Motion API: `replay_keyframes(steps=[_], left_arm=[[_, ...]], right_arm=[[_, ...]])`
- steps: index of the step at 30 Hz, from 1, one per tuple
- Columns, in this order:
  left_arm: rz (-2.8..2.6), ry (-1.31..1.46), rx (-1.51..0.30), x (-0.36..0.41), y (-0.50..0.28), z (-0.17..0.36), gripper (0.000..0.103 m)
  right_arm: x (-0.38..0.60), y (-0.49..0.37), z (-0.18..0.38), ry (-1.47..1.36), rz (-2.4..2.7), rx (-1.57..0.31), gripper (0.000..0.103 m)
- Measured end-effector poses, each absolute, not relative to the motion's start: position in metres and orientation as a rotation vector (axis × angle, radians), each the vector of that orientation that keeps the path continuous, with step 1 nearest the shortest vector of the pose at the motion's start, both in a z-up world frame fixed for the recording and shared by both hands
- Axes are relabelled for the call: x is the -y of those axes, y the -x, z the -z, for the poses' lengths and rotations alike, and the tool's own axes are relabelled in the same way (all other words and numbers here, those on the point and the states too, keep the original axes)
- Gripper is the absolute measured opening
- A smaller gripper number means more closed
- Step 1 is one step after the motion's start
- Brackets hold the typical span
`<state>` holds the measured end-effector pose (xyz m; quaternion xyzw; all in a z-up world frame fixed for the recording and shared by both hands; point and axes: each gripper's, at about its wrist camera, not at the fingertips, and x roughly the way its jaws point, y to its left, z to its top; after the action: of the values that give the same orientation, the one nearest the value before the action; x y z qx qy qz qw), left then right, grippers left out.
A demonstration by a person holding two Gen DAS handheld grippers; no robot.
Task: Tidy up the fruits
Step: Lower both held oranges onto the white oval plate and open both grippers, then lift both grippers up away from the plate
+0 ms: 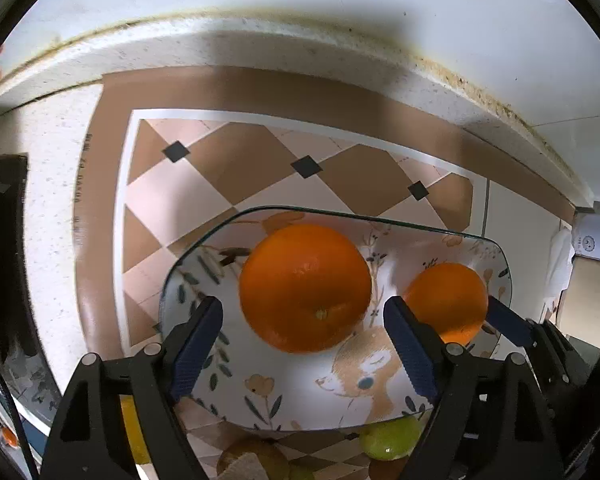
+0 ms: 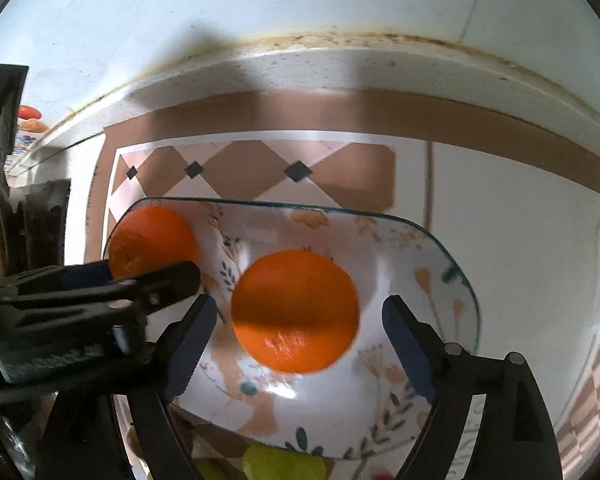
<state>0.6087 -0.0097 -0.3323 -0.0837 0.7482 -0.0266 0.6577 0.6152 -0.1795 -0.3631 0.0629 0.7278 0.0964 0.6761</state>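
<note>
Both my left gripper [image 1: 303, 334] and my right gripper [image 2: 300, 338] are spread wide and pinching nothing, each straddling 1 of the 2 oranges, [image 1: 305, 287] and [image 2: 295, 311], lying free on the plate [image 1: 292, 404]. If I lift off crooked, a finger could clip an orange and roll it over the shallow rim, or the 2 grippers could knock together. The plate sits on a checkered mat [image 1: 204, 184] near the counter's back edge [image 1: 260, 44], under a white wall [image 2: 260, 4].
</note>
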Motion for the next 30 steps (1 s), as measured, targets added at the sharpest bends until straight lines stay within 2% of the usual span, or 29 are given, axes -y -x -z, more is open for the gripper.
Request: replay_keyframes(steps=[3,5,15,20,30], left_arm=[[0.042,0.178,-1.681,0.002,-0.604,0.324,0.084],[0.046,0.175,-1.674,-0.002,-0.598,0.315,0.088],[0.019,0.018,-1.529,-0.004,-0.537,0.261,0.088],[0.028,0.000,-1.429,0.017,-0.516,0.226,0.088],[0.024,-0.044,-1.255,0.012,-0.452,0.166,0.088]], right_arm=[[0.186,-0.609,0.352,-0.149,-0.192,-1.635,0.092],[0.192,-0.604,0.344,-0.154,-0.173,-1.628,0.092],[0.210,-0.555,0.293,-0.132,-0.079,-1.590,0.096],[0.212,-0.521,0.258,-0.120,-0.044,-1.517,0.096],[0.197,-0.456,0.187,-0.112,-0.044,-1.351,0.096]])
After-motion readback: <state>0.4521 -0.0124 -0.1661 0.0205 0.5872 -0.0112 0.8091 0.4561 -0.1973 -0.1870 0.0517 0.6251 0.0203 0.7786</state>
